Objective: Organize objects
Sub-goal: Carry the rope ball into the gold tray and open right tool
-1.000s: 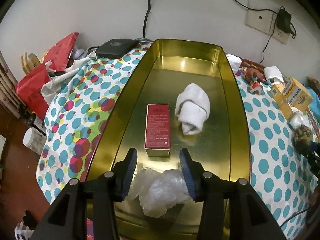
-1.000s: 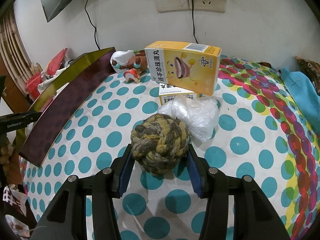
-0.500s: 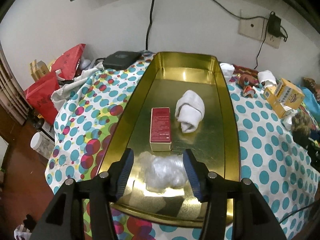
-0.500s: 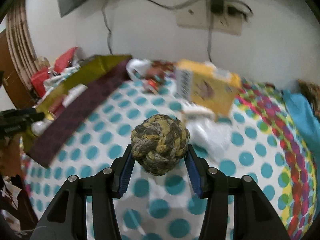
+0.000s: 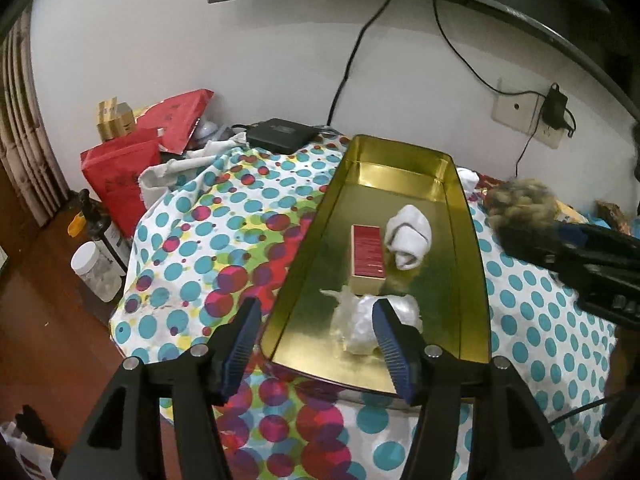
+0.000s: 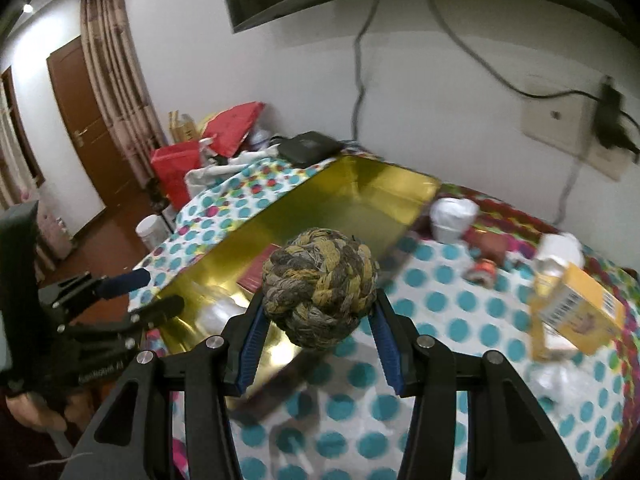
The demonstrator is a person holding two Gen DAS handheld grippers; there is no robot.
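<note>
The right gripper (image 6: 318, 338) clamps a braided rope ball (image 6: 320, 288) of olive, brown and grey strands between its 2 blue-padded fingers (image 6: 382, 344), carrying it in the air above the near rim of a long gold tin tray (image 6: 372, 196). The left gripper (image 5: 316, 338) hangs over the tray's (image 5: 474, 276) near end, its jaws spreading apart with nothing gripped; a crumpled clear plastic bag (image 5: 362, 326) lies on the tray floor just beyond its right finger. Farther along the tray sit a red carton (image 5: 368, 252) and, touching its side, a rolled white sock (image 5: 410, 238). The tray rests on a polka-dot cloth (image 5: 224, 240) spread over the surface. On the cloth to the right of the tray lie a yellow medicine box (image 6: 576, 314), blurred, and small figurines (image 6: 486, 258). Red bags (image 5: 122, 178) stand against the wall at left.
</note>
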